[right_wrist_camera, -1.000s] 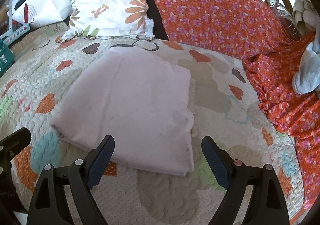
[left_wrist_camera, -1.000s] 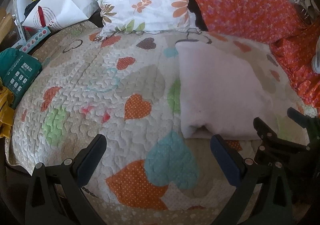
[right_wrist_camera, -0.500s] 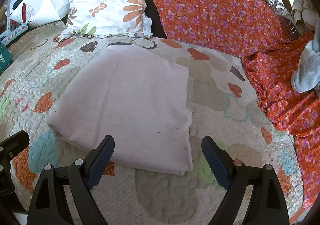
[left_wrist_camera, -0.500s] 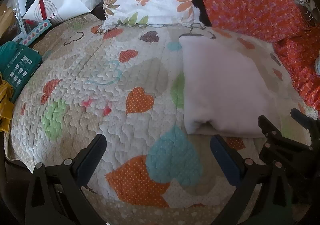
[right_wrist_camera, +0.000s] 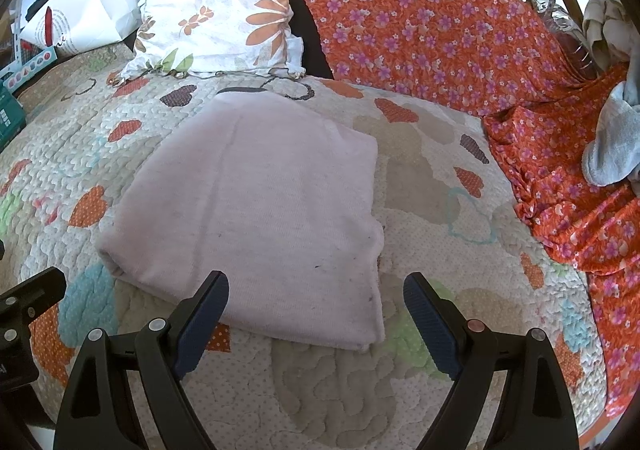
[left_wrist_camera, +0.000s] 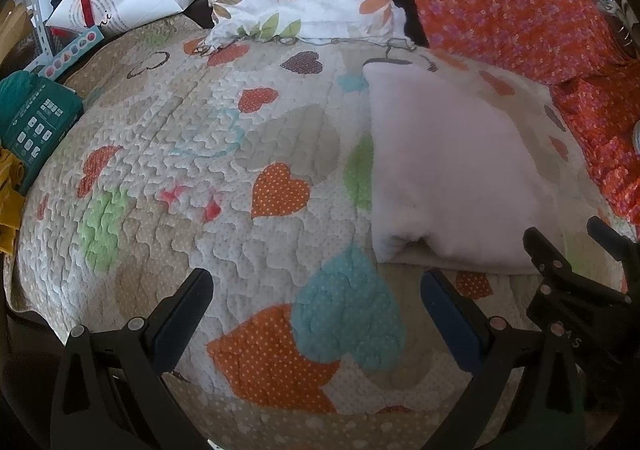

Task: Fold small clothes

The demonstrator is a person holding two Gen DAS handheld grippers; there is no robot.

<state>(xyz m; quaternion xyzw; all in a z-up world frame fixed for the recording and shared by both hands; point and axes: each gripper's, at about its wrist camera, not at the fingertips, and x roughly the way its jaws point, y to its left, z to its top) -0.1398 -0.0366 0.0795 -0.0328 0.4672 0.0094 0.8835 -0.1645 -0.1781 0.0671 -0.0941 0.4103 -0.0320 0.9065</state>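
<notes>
Cloth: a pale pink cloth [right_wrist_camera: 260, 206] lies folded flat on the bed.
Quilt: the heart quilt [left_wrist_camera: 192, 154] is under it (lots of orange, blue and green hearts).
Right gripper: the right gripper [right_wrist_camera: 316, 314] hangs over the near edge of the cloth, jaws wide apart, holding nothing.
Left gripper: the left gripper [left_wrist_camera: 316, 302] is beside the cloth, over a blue heart, jaws wide apart, empty.
Pillow: a flower pillow [right_wrist_camera: 220, 10] sits past the cloth.
Blanket: an orange flower blanket [right_wrist_camera: 440, 34] is next to it.

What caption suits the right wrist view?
Open right tongs poised over the near edge of a folded pale pink garment on a heart-patterned quilt.
</notes>
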